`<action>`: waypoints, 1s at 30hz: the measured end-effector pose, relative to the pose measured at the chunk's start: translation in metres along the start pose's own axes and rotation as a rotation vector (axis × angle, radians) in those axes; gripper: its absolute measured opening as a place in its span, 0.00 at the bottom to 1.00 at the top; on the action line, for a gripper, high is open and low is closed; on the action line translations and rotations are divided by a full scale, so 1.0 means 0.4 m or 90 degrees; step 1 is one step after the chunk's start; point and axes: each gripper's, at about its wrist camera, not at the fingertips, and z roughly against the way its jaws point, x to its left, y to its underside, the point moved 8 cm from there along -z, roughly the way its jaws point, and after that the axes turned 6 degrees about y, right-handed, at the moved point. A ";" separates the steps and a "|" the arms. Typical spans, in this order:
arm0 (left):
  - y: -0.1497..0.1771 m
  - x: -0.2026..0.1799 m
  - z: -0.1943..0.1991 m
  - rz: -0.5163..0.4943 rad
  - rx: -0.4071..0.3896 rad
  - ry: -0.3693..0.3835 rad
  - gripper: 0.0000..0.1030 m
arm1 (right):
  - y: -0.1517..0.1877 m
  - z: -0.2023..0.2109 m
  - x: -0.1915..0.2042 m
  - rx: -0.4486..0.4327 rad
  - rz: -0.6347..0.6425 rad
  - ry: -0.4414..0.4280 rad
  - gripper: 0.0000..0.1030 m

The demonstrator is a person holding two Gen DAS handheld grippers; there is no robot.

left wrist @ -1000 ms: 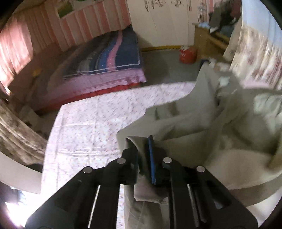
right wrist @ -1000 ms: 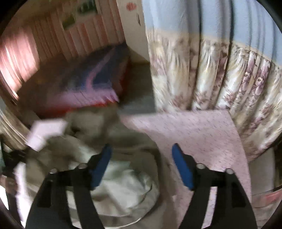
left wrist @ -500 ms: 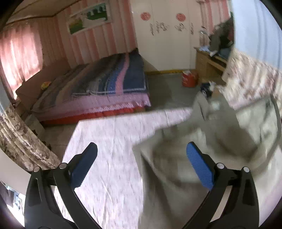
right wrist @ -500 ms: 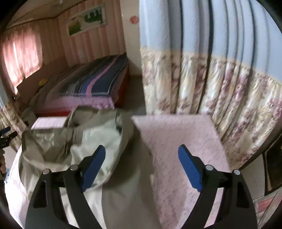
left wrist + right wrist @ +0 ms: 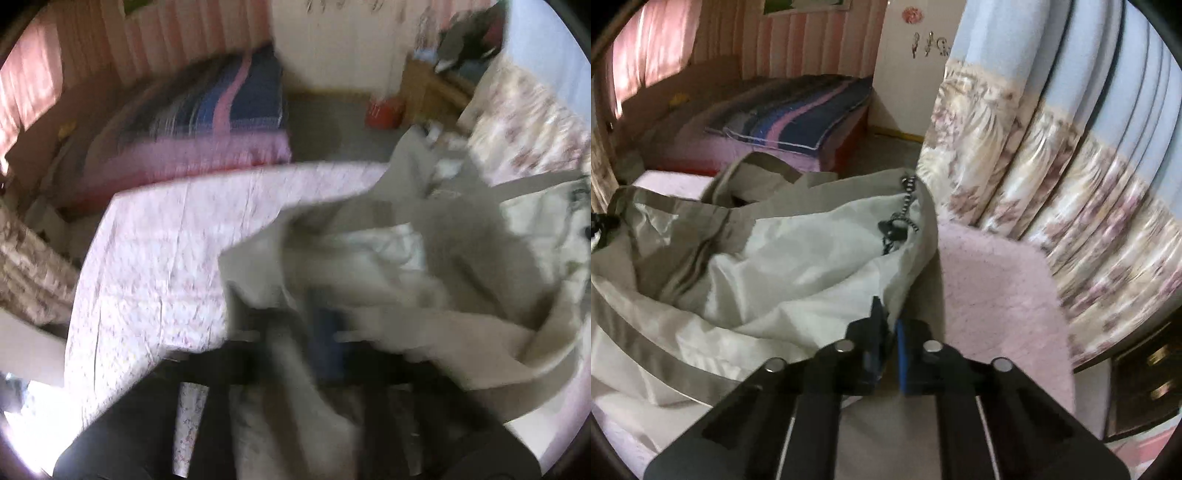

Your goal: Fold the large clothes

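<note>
Barely begun: the large beige lined garment [image 5: 768, 254] lies crumpled across the pink floral-print counter [image 5: 155, 266], lower left of the right view, unfolded. Right gripper [image 5: 888, 332] fingers pinch its hem; left gripper [image 5: 295, 332] is blurred, grip unclear. Floral curtain [image 5: 1052, 177] crowds the right; striped bed [image 5: 798, 118] sits behind.

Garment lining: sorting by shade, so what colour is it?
Pale whitish lining, khaki-grey outer shell; clearest in the right wrist view.
</note>
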 end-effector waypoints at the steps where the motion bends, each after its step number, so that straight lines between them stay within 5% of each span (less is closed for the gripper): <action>1: -0.008 0.008 0.001 0.003 0.000 0.014 0.02 | -0.008 0.010 -0.005 -0.003 -0.002 -0.001 0.04; 7: -0.168 0.088 0.044 0.032 -0.057 -0.005 0.02 | -0.194 0.008 -0.103 -0.027 -0.157 -0.065 0.03; 9: -0.219 0.107 -0.007 0.028 -0.040 -0.037 0.03 | -0.242 -0.054 -0.124 0.004 -0.213 -0.081 0.03; 12: -0.249 0.131 -0.158 0.015 0.035 -0.074 0.12 | -0.245 -0.236 -0.144 0.130 -0.292 -0.076 0.06; 13: -0.246 0.140 -0.188 0.022 0.052 -0.080 0.24 | -0.228 -0.279 -0.134 0.171 -0.295 -0.086 0.17; 14: -0.234 0.153 -0.230 0.025 0.083 -0.100 0.32 | -0.204 -0.321 -0.121 0.223 -0.300 -0.101 0.42; 15: -0.228 0.163 -0.242 0.022 0.089 -0.118 0.48 | -0.181 -0.345 -0.115 0.260 -0.315 -0.119 0.49; 18: -0.237 0.184 -0.177 0.031 0.034 -0.133 0.85 | -0.179 -0.293 -0.137 0.221 -0.394 -0.219 0.63; 19: -0.241 0.189 -0.147 0.038 0.015 -0.119 0.94 | -0.190 -0.245 -0.161 0.185 -0.419 -0.249 0.76; 22: -0.245 0.205 -0.027 0.064 -0.046 -0.086 0.97 | -0.206 -0.127 -0.198 0.102 -0.399 -0.254 0.77; 26: -0.157 0.182 0.068 0.053 -0.077 -0.041 0.97 | -0.149 -0.016 -0.220 0.013 -0.282 -0.124 0.88; 30: -0.021 0.108 0.044 0.007 -0.049 -0.021 0.97 | -0.022 -0.055 -0.179 0.043 -0.210 -0.095 0.88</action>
